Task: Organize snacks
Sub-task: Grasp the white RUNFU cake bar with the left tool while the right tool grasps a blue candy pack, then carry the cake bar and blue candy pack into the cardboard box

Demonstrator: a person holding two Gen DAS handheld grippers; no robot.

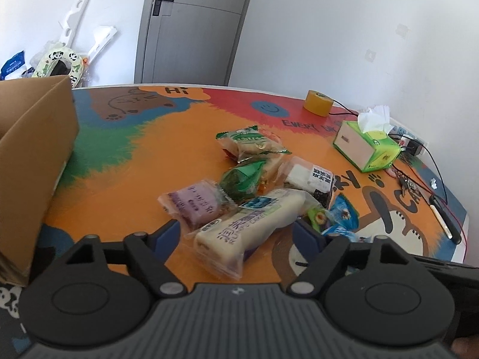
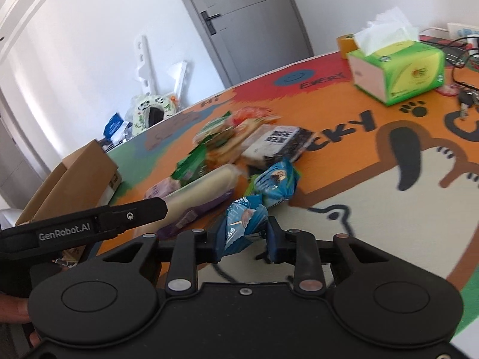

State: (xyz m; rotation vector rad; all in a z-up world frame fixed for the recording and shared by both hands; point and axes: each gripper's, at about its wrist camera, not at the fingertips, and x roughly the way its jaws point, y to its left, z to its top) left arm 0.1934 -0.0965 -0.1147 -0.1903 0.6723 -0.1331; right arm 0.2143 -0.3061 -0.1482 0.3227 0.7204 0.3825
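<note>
A pile of wrapped snacks lies on the colourful table (image 1: 125, 179). In the left wrist view my left gripper (image 1: 236, 233) is open, its fingers either side of a long white cake pack (image 1: 248, 224), with a purple pack (image 1: 194, 203) and a green pack (image 1: 242, 176) just beyond. In the right wrist view my right gripper (image 2: 244, 239) is shut on a small blue snack pack (image 2: 242, 221), held near the table. A second blue pack (image 2: 277, 182) lies just beyond it. The left gripper's body (image 2: 89, 224) shows at the left.
An open cardboard box (image 1: 30, 161) stands at the table's left; it also shows in the right wrist view (image 2: 74, 185). A green tissue box (image 1: 368, 146), a yellow tape roll (image 1: 318, 102), cables and keys (image 1: 413, 185) sit at the right. A grey door (image 1: 194, 27) is behind.
</note>
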